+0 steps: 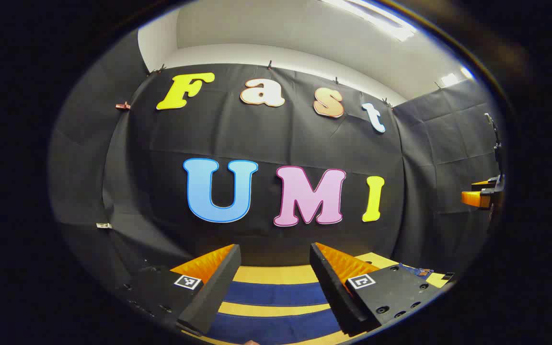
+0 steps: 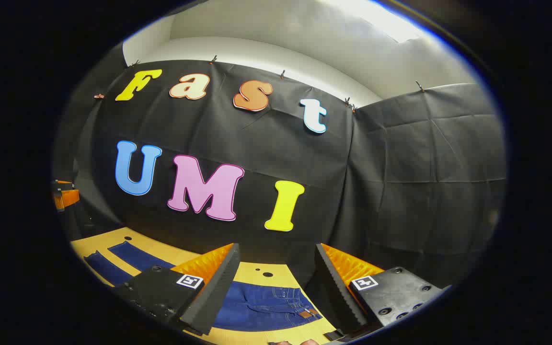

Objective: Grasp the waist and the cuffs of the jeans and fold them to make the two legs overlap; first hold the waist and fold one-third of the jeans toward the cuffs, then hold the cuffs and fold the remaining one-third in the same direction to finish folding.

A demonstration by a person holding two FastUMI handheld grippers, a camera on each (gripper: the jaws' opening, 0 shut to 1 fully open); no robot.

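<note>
Dark blue jeans lie flat on a yellow wooden table, both legs spread apart. In the left gripper view the two legs (image 1: 276,293) run across below my left gripper (image 1: 275,280), which is open and above them with nothing between its fingers. In the right gripper view the waist (image 2: 266,304) with its brown patch lies under my right gripper (image 2: 276,282), also open and empty. The cuffs (image 2: 113,256) show at the far left of that view. The right gripper's orange finger (image 1: 477,197) pokes in at the right edge of the left gripper view.
The table (image 2: 257,273) ends close to the black cloth wall behind it and has small holes in its top. The left gripper's orange finger (image 2: 65,196) shows at the left edge of the right gripper view. A fingertip (image 2: 295,342) shows at the bottom.
</note>
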